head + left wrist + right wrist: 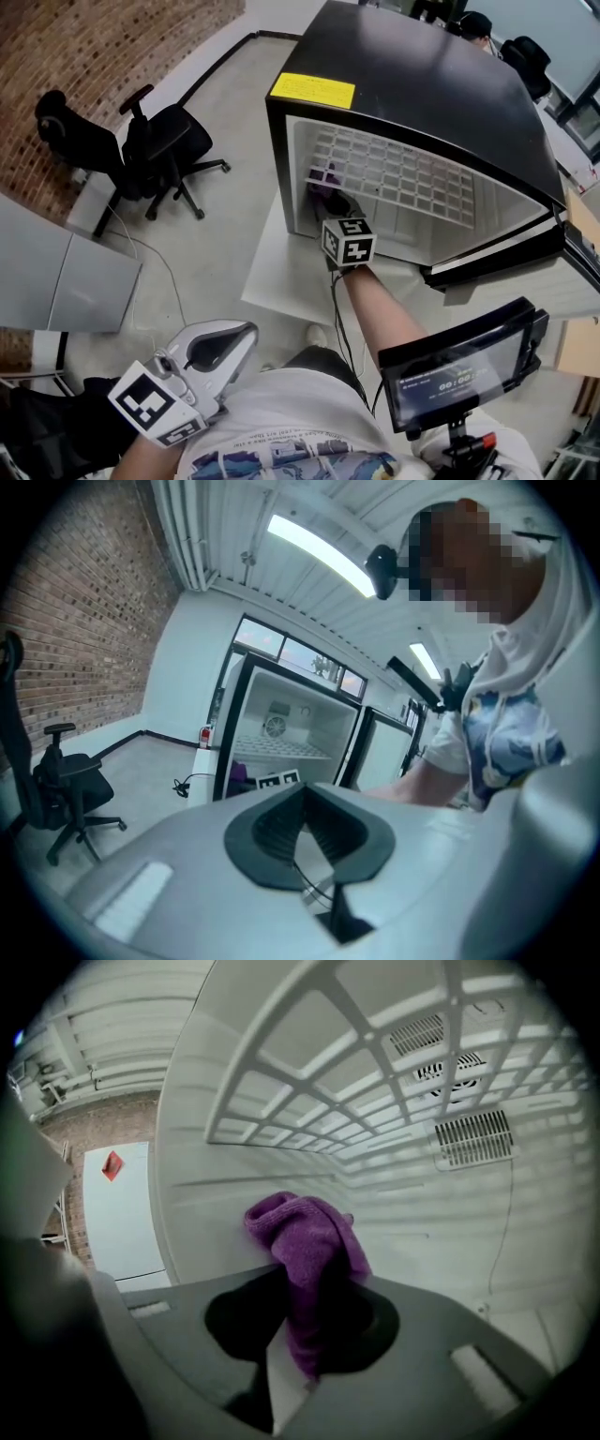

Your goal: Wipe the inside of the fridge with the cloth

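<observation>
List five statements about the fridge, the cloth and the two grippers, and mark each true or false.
1. The right gripper is clamped on a purple cloth. True.
2. The left gripper is reaching into the fridge. False: it is held outside the fridge, low by the person's body.
3. The right gripper is inside the fridge, below the white shelf rack. True.
4. The fridge is closed. False: it stands open, with its white interior in view.
5. The left gripper holds a second cloth. False: its jaws are together with nothing between them.
</observation>
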A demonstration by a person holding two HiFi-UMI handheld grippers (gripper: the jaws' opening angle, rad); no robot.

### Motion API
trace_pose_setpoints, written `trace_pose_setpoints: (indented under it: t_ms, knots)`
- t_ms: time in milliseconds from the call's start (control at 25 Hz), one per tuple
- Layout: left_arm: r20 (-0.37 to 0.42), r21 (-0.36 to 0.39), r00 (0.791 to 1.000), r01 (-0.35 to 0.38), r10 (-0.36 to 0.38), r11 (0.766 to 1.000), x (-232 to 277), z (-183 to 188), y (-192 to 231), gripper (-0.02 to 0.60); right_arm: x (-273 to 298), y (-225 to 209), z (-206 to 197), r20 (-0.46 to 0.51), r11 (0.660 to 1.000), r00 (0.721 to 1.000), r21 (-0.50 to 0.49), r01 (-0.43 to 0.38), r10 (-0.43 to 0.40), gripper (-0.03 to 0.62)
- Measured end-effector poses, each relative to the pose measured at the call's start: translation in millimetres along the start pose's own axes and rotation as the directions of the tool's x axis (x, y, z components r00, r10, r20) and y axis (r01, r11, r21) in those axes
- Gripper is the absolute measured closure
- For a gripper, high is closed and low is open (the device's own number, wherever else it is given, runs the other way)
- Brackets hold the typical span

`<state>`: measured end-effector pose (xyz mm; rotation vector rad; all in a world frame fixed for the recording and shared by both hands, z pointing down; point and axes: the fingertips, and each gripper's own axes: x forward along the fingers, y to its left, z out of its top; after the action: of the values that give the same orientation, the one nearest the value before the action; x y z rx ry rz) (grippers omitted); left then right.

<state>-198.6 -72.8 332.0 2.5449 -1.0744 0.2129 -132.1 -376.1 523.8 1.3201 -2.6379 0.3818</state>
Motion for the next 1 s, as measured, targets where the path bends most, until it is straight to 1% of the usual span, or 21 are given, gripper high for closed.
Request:
trace_pose_setpoints:
  t_ms: [320,560,640,720,840,920,1000]
  knots:
    - [-0.002,0.004,1.000,0.024,-0.024,1.000,-25,-8,-13,0.575,-29,34,-19,-0.017,1.000,1.000,0.003,-0.012,0.012,0.514]
    - [-0.018,0.007,0.998,0.067,-0.067,0.998,-38,-19,-27,0.575,-58,47,-27,-0.019,1.000,1.000,0.016,-0.005,0.006,0.514]
    - [-0.021,0.008,0.996,0.084,-0.084,0.996,-39,-22,-31,0.575,-71,46,-29,-0.015,1.000,1.000,0.025,0.009,-0.009,0.514]
    - [-0.022,0.010,0.994,0.108,-0.107,0.994,-37,-24,-35,0.575,-87,37,-30,-0.007,0.998,0.999,0.031,0.046,-0.045,0.514]
    - [-0.026,0.016,0.989,0.147,-0.147,0.989,-29,-25,-45,0.575,-113,12,-28,0.011,0.992,0.993,0.043,0.115,-0.115,0.514]
    - [-0.029,0.022,0.985,0.171,-0.170,0.985,-21,-25,-51,0.575,-132,-10,-23,0.027,0.984,0.984,0.038,0.174,-0.175,0.514]
    - [-0.031,0.026,0.981,0.192,-0.191,0.981,-14,-24,-54,0.575,-152,-37,-18,0.040,0.967,0.966,0.030,0.252,-0.254,0.514]
